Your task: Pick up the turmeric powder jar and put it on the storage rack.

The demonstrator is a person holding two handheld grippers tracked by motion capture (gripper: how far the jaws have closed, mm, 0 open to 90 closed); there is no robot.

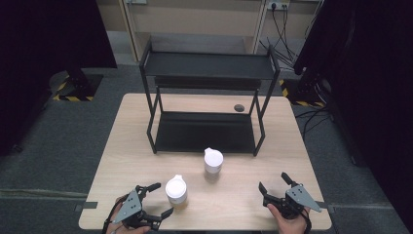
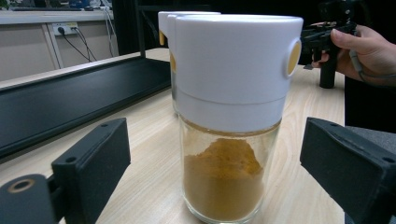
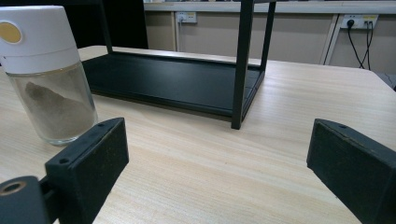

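The left gripper (image 1: 158, 200), jaws spread wide with nothing pinched, sits at about eight o'clock from the yellow spice jar (image 1: 176, 190) near the table's (image 1: 122, 146) front edge; best to slide forward until both pads flank the glass below the white cap, then close squarely. The right gripper (image 1: 273, 185) waits spread and empty. In the left gripper view the near jar hides most of the grey-powder jar (image 1: 213, 160), and from above neither jar's contents can be made out.

quick count from my side: two spice jars, one with orange powder (image 1: 176, 190) and one with grey powder (image 1: 213, 160). one black two-tier rack (image 1: 207, 73). one wooden table (image 1: 122, 161). two grippers, my left (image 1: 155, 200) and my right (image 1: 273, 185).
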